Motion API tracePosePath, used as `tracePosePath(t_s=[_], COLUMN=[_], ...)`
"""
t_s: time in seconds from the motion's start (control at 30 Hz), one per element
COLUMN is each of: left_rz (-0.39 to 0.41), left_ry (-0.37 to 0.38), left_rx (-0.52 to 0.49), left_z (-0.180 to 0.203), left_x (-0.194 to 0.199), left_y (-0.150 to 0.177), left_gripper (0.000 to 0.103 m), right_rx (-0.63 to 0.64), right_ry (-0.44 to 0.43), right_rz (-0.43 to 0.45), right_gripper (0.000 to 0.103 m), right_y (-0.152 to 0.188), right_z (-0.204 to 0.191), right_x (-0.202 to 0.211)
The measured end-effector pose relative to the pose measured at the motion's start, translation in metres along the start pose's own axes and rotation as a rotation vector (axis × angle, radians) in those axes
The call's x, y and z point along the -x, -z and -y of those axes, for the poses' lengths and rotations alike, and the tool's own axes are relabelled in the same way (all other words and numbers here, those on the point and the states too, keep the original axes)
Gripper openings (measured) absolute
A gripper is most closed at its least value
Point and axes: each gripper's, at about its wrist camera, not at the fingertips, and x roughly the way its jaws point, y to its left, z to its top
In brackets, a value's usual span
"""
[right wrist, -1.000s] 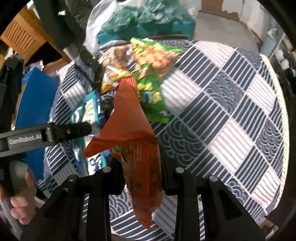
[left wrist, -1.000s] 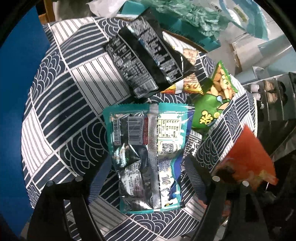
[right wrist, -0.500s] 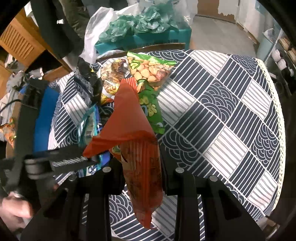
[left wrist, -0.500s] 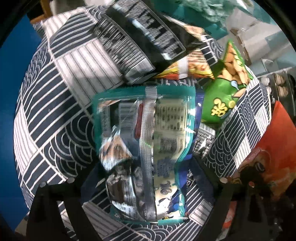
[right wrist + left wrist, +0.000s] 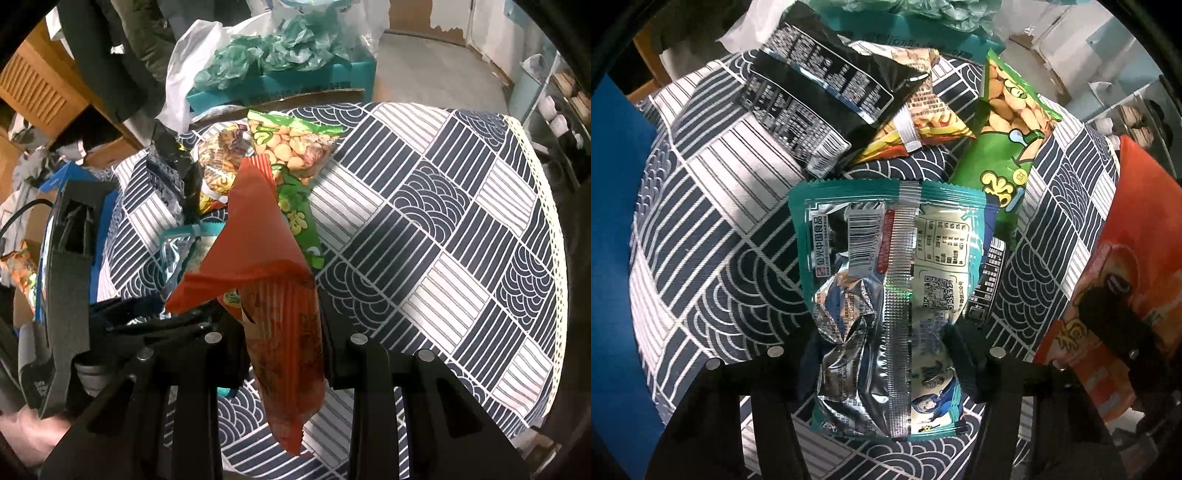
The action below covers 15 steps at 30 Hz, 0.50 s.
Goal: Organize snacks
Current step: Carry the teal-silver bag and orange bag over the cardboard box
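Nearest, in the left wrist view: left gripper (image 5: 882,354) pointing steeply down, jaws closing around a teal and silver snack packet (image 5: 886,295) lying seam-up on the patterned tablecloth (image 5: 701,206); foil already puckered between the pads (image 5: 964,354), yet whether gripped firmly cannot be told. In the right wrist view: right gripper (image 5: 282,339) clamped tight on an orange snack bag (image 5: 273,288), hanging off the table and crumpled at the pinch.

Risks, as judgement: slippery foil sliding out if lifted before the jaws finish closing; contents crushed by too hard a squeeze; the two grippers, very close together, bumping or snagging each other's packets.

Further back on the cloth, a loose pile: green peanut bag (image 5: 1008,136), yellow-orange snack packet (image 5: 923,114) and black packet (image 5: 820,99), overlapping one another, just beyond the teal one.

Farthest, past the table edge: teal cardboard box (image 5: 295,85) holding crumpled green tissue paper (image 5: 273,51), beside a white plastic bag (image 5: 184,81). No snack container visible on the table.
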Motion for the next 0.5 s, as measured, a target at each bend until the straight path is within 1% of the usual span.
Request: tracePosePath(t_s=[0.07, 0.17, 0.37, 0.4, 0.5], left_rz=[0.013, 0.034, 0.081, 0.090, 0.120], left_ry=[-0.009, -0.026, -0.058, -0.064, -0.082], left_rx=[-0.014, -0.031, -0.050, -0.053, -0.059], left_z=[0.000, -0.004, -0.013, -0.017, -0.025], left_x=[0.007, 0.024, 0.052, 0.060, 0.072], left_y=[0.002, -0.004, 0.000, 0.005, 0.004], left_gripper=[0.062, 0.062, 0.062, 0.062, 0.062], right_rx=[0.005, 0.011, 0.023, 0.027, 0.035], right_ry=[0.000, -0.003, -0.007, -0.008, -0.010], right_rz=[0.007, 0.015, 0.027, 0.030, 0.035], right_gripper=[0.029, 0.029, 0.029, 0.029, 0.029], right_y=[-0.001, -0.001, -0.001, 0.000, 0.000], right_z=[-0.003, -0.006, -0.015, -0.017, -0.023], right_x=[0.002, 0.005, 0.011, 0.013, 0.016])
